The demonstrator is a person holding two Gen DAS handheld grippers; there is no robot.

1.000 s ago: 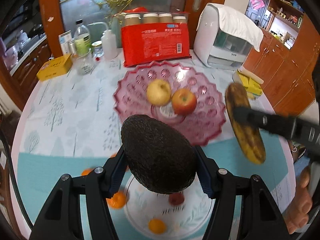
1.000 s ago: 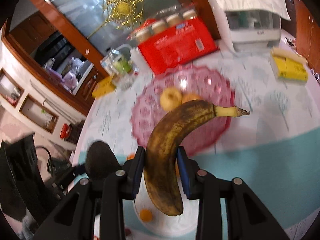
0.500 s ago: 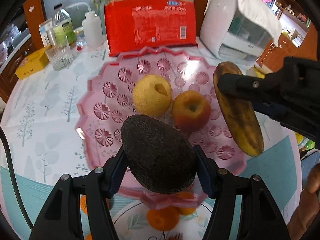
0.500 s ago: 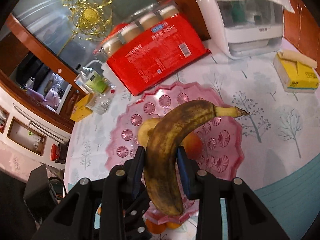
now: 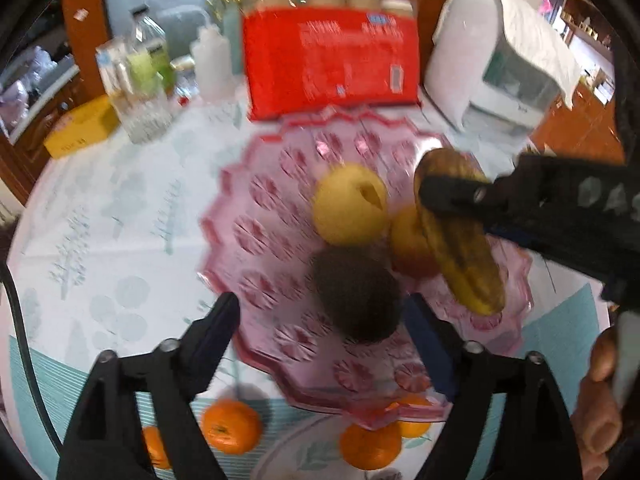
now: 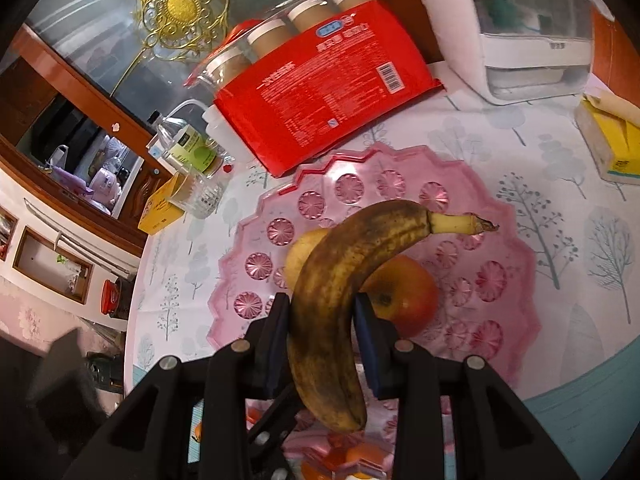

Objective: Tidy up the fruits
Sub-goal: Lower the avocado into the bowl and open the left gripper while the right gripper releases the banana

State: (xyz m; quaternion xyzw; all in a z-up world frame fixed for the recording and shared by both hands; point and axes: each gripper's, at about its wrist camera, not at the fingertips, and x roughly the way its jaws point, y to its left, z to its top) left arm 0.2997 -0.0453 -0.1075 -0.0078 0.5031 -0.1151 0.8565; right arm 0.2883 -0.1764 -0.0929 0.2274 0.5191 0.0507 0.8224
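Observation:
A pink glass fruit plate (image 5: 256, 236) (image 6: 508, 280) holds a yellow pear (image 5: 348, 208) (image 6: 298, 256), a red apple (image 5: 408, 240) (image 6: 404, 296) and a dark avocado (image 5: 356, 292). My left gripper (image 5: 322, 316) is open, its fingers wide apart on either side of the avocado, which lies on the plate. My right gripper (image 6: 320, 320) is shut on a brown, overripe banana (image 6: 340, 292) (image 5: 456, 240) and holds it above the apple and the plate's right side.
Tangerines (image 5: 230, 426) lie on a white plate (image 5: 288, 456) below the pink plate's near edge. A red package (image 6: 320, 92), bottles (image 6: 192, 152), a white appliance (image 6: 516, 24) and yellow boxes (image 6: 612, 144) stand at the back of the table.
My left gripper has opened and let the avocado go onto the pink plate. My right gripper has moved further over the plate with the banana.

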